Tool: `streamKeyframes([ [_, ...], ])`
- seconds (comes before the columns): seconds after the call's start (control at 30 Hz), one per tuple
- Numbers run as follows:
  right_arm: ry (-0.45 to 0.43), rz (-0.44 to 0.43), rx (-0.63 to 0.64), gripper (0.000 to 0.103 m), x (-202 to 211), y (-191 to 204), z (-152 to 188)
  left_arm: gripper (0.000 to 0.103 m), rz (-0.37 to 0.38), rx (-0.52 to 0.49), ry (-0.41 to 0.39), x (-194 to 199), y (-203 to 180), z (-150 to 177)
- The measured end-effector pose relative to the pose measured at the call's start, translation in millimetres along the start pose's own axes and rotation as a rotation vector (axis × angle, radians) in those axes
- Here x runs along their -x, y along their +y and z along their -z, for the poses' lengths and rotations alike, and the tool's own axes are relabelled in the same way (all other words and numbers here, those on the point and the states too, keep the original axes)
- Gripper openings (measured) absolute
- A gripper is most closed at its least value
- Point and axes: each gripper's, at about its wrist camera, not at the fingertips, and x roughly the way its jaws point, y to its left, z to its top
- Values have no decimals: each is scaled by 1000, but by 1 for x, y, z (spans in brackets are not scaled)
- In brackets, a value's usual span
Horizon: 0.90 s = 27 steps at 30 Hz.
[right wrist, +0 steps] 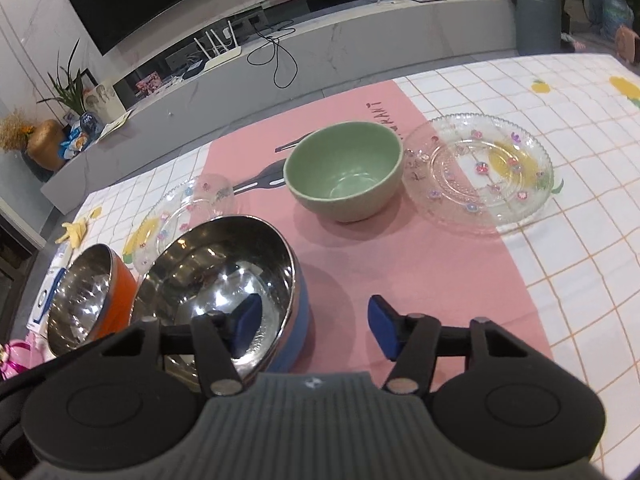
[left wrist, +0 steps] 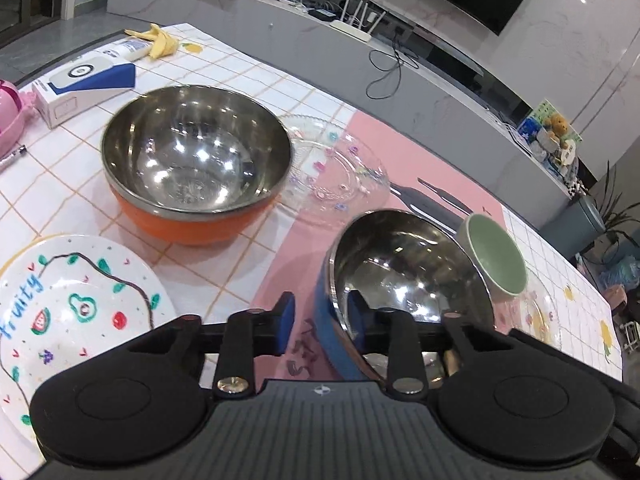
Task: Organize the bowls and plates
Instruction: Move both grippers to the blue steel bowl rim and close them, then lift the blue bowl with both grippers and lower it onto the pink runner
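My left gripper (left wrist: 322,320) is open, its jaws astride the near rim of a steel bowl with a blue outside (left wrist: 400,268), which is tilted. My right gripper (right wrist: 314,330) is open; its left finger (right wrist: 246,326) is inside the same blue bowl (right wrist: 224,264), the right finger over the pink mat. A steel bowl with an orange outside (left wrist: 196,160) stands to the left; it also shows in the right wrist view (right wrist: 86,292). A green bowl (right wrist: 344,170) sits behind the blue one. A clear glass plate (right wrist: 478,174) lies right of it, another (left wrist: 338,168) beside the orange bowl. A white painted plate (left wrist: 76,304) lies near left.
A pink mat (right wrist: 420,272) lies on the checked tablecloth (right wrist: 580,240). A white and blue box (left wrist: 80,88), a tube and a banana peel (left wrist: 160,40) lie at the table's far left corner. A pink object (left wrist: 10,116) sits at the left edge. A grey TV bench (left wrist: 360,72) runs behind.
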Motion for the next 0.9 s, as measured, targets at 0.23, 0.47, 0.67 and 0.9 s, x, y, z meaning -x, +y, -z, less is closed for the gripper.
streamKeyframes([
  [0.23,41,-58,-12,17,-5,0,-1,18,-27,-44,6,0,-13,-1],
  [0.47,39,-53,5,16,5,6,-1,16,-49,-70,-11,13,-20,2],
  [0.67,25,-67,13,15,33,4,1,15,-40,-86,-42,41,-28,7],
  [0.9,6,-94,17,16,78,-11,6,16,-9,-112,-64,81,-42,18],
])
